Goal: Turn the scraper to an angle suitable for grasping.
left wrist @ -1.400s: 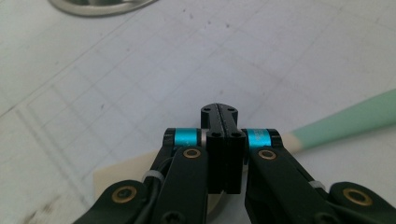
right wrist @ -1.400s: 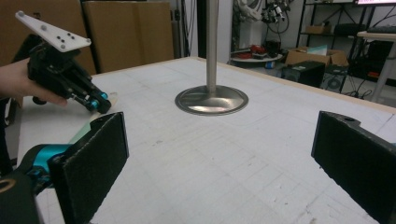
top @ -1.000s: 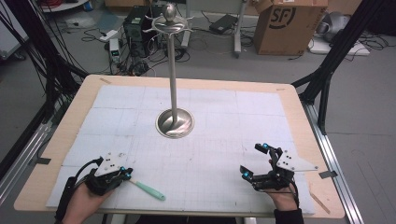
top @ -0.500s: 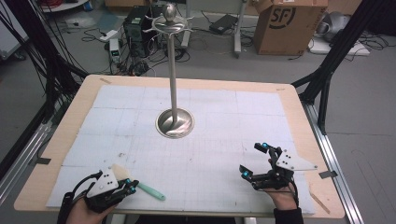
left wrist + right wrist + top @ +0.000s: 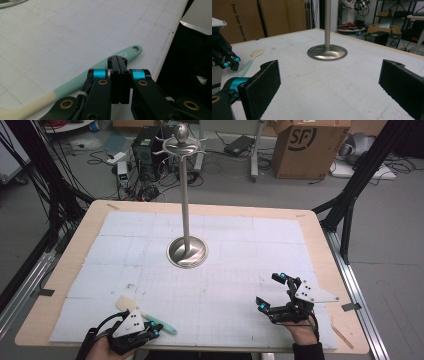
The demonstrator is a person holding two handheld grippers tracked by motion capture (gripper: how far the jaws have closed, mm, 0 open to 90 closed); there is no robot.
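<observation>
**Wooden table with white mat: stock at the moment of approach**

Table (image 5: 320,227): pale wood, covered by a white gridded mat (image 5: 240,285).

Stand (image 5: 187,251): metal, a round base at the mat's centre and a tall post with hooks at the top; nothing hangs on it.

Right hand-held gripper (image 5: 273,293): near the right front edge, jaws spread wide and empty; placed as in the earlier pictures.

Left hand-held gripper (image 5: 152,332): at the front left corner, jaws pressed together with nothing between them. Against the earlier pictures it has slid toward the front edge and turned, and now sits directly over the spatula's handle.

Spatula (image 5: 150,317): mint-green handle with a cream blade, lying flat on the mat near the front left edge, hanging hole toward the edge. Lies where it lay before.

Assessment: the left hand has lined up on the handle, but its jaws must open before any pick-up; hanging on the stand seems the likely aim.
</observation>
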